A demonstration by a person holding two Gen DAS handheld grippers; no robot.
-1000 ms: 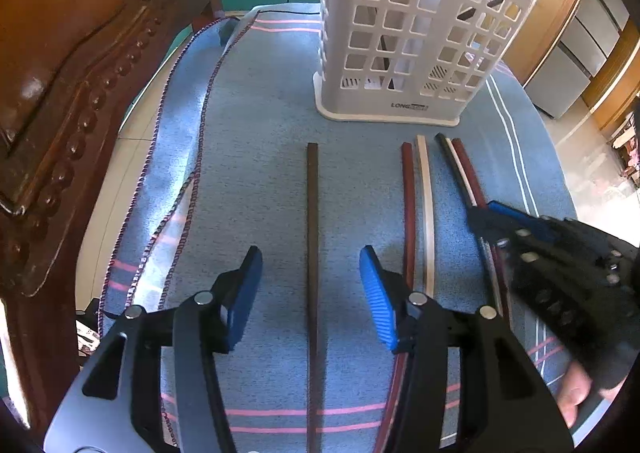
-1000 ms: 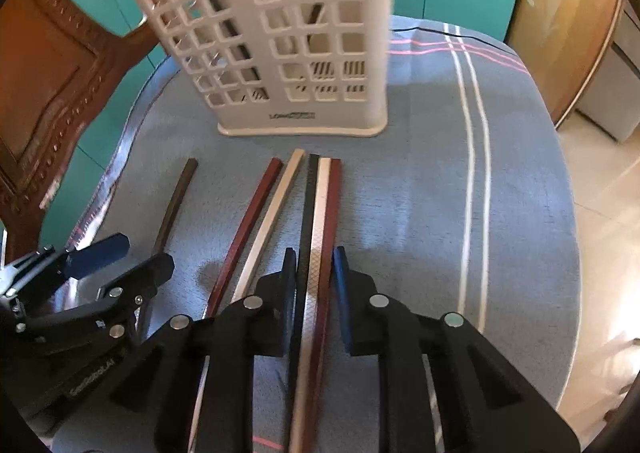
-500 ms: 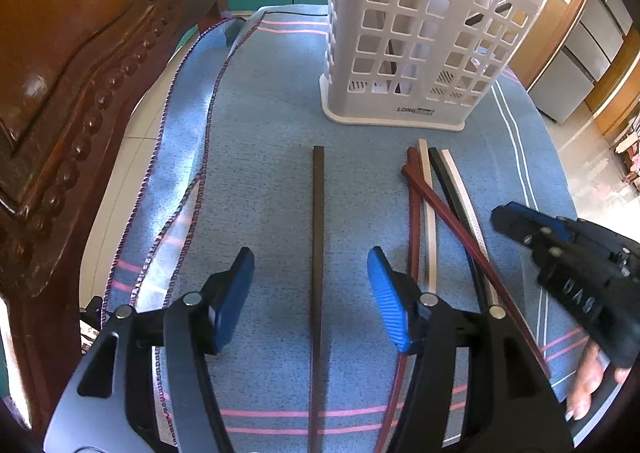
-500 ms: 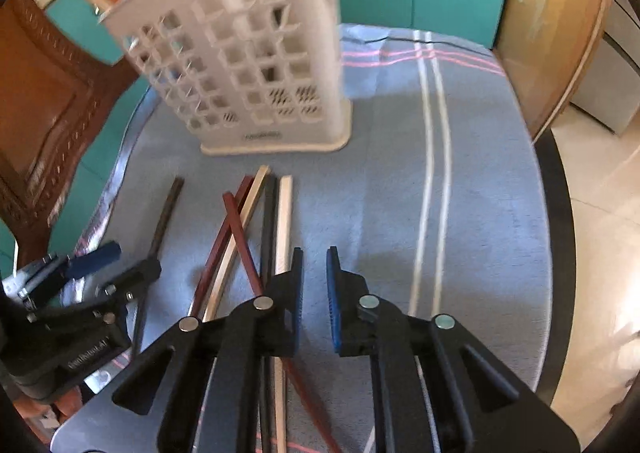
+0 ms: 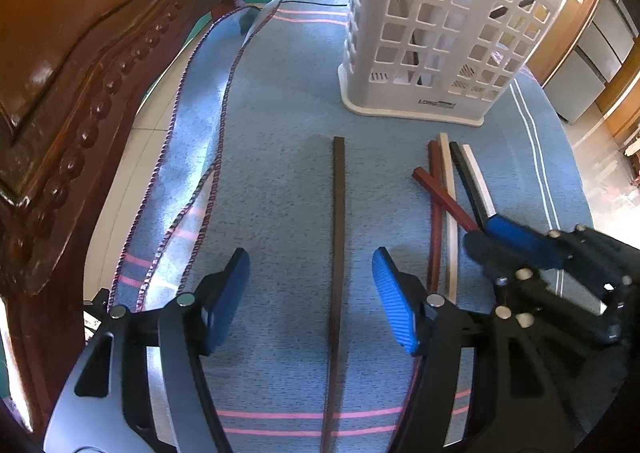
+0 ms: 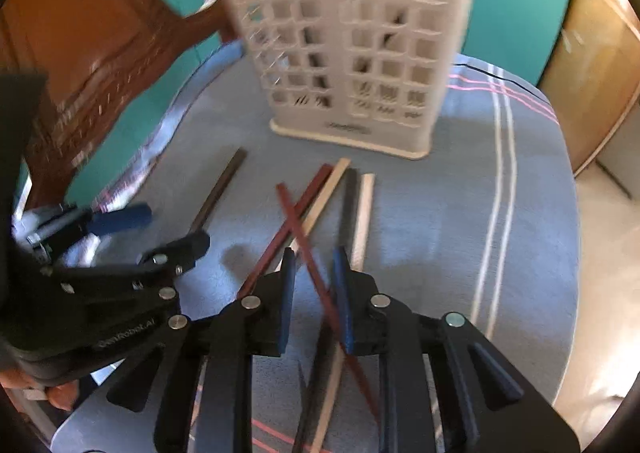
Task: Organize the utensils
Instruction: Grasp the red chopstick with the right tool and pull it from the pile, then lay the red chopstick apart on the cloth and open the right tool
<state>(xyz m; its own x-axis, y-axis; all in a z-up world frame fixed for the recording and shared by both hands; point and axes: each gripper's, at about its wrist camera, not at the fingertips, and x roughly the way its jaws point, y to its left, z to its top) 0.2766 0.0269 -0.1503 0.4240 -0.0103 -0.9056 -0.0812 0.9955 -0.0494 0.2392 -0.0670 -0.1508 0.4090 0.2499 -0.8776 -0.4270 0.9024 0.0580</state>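
A dark brown chopstick point(image 5: 338, 237) lies alone on the blue cloth, between the fingers of my open left gripper point(image 5: 310, 285). To its right lie several chopsticks: red-brown point(image 5: 436, 225), cream point(image 5: 450, 213), black point(image 5: 468, 185). One red-brown chopstick point(image 6: 304, 237) lies crossed over the others and runs between the fingers of my right gripper point(image 6: 314, 273), which is open a little. The right gripper also shows in the left wrist view point(image 5: 516, 241). The white utensil basket point(image 5: 436, 33) stands behind the sticks.
A carved wooden chair back point(image 5: 72, 73) rises at the left edge of the table. The blue striped cloth point(image 5: 280, 113) hangs over the table's rounded edges. Teal cabinets stand behind; wooden cupboards point(image 6: 592, 53) are at the right.
My right gripper opened a little and moved left and forward. One red-brown chopstick swung across the others. The left gripper stayed open over the dark brown chopstick.
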